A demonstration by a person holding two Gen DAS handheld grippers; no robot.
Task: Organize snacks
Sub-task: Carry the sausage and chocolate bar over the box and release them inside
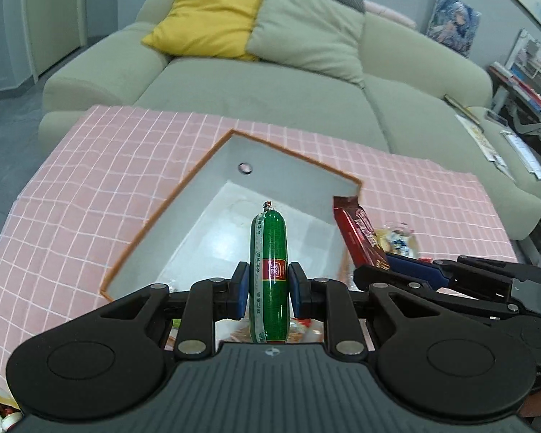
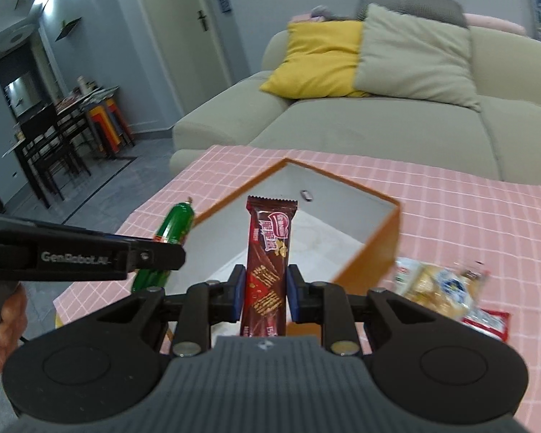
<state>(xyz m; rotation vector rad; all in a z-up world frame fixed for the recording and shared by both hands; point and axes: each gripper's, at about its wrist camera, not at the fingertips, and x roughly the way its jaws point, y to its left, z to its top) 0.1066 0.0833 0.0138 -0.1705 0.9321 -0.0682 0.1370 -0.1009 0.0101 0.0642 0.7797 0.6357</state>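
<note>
My left tool (image 1: 269, 288) pinches the green sausage (image 1: 269, 270); my right tool (image 2: 264, 290) pinches the wafer bar (image 2: 268, 259). I should lower both inside the box (image 1: 155, 231) at frame centre before letting go.

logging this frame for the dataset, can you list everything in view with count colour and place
sausage: 1, green wrapper with red label, held in the left tool, over the box
wafer bar: 1, dark red-brown wrapper, held in the right tool, over the box
box: 1, orange outside, grey-white inside, open, on the table
loose snack packets: a few, yellowish and red-white, blurred, on the cloth right of the box
tablecloth: 1, pink with white grid, covering the table
sofa: 1, pale green-grey, behind the table
cushions: 2, one yellow, one grey-green, on the sofa
dining table and chairs: dark, far left of the right wrist view
left tool: 1, black with blue pads, shut on the sausage
right tool: 1, black with blue pads, shut on the wafer bar
</note>
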